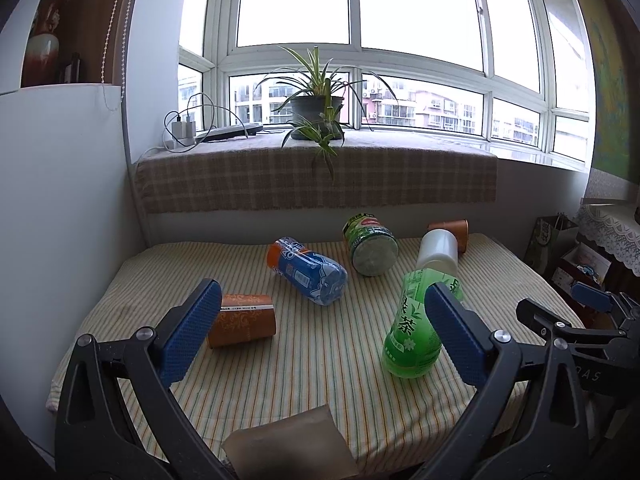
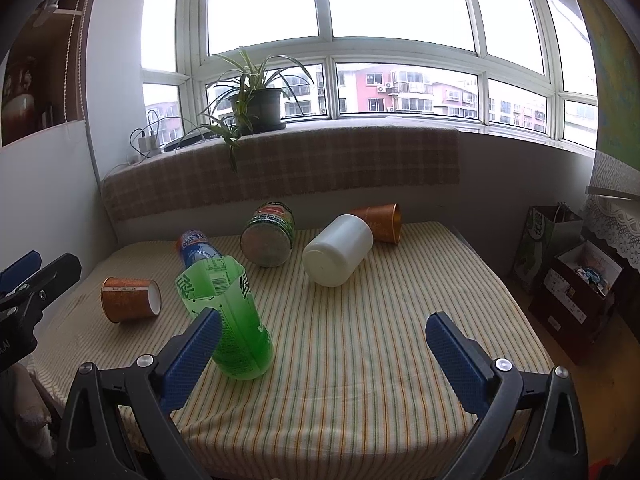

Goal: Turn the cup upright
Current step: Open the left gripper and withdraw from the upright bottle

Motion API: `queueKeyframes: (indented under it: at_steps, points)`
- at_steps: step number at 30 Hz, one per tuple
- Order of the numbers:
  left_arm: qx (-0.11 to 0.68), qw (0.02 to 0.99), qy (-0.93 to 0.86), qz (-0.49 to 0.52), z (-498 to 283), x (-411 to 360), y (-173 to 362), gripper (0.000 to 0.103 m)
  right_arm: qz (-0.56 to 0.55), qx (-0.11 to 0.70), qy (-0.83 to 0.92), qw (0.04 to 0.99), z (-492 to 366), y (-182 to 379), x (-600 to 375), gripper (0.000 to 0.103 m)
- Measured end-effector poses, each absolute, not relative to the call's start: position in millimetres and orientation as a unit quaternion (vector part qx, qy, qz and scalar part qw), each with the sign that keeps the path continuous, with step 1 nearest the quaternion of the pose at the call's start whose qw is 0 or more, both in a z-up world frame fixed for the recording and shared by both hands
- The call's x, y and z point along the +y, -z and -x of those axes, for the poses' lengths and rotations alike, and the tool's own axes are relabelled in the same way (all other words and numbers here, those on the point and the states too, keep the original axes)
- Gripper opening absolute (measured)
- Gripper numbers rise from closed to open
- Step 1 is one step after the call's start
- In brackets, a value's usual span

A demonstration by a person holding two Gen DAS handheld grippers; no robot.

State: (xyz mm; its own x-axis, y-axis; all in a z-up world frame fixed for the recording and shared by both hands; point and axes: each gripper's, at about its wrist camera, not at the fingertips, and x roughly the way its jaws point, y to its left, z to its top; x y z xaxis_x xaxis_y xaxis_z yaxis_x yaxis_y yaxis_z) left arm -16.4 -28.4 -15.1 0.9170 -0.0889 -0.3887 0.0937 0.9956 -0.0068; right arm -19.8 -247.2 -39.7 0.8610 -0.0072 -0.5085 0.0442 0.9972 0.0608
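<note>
Several cups lie on their sides on a striped cloth (image 1: 304, 360) (image 2: 360, 340). An orange paper cup (image 1: 244, 319) (image 2: 130, 299) lies at the left, a second orange cup (image 1: 454, 233) (image 2: 380, 222) at the back right. A bright green cut bottle cup (image 1: 420, 332) (image 2: 228, 316) lies near the front, a white cup (image 1: 438, 251) (image 2: 338, 255) behind it, a blue cup (image 1: 308, 275) (image 2: 196, 250) and a dark green cup (image 1: 370, 246) (image 2: 269, 236) further back. My left gripper (image 1: 322, 336) hangs open over the cloth's front, empty. My right gripper (image 2: 322, 354) is open and empty too.
A plaid-covered window sill (image 1: 316, 176) (image 2: 280, 164) with a potted plant (image 1: 318, 112) (image 2: 256, 110) and chargers (image 1: 182, 130) runs behind the table. A white wall (image 1: 60, 220) stands at the left. Bags and boxes (image 2: 572, 280) sit on the floor at the right.
</note>
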Motion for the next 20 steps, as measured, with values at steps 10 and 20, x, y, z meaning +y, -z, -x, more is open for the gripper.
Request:
queueKeyframes:
  at_steps: [10,20]
  points:
    - [0.200,0.979,0.046,-0.004,16.3,-27.9,15.8,0.103,-0.034,0.268,0.014,0.963,16.9,40.7,-246.5,0.103]
    - [0.201,0.979,0.044,0.003,13.5,-24.9,16.9,0.103,-0.032,0.272,0.012,0.962,14.5,42.7,-246.1,0.103]
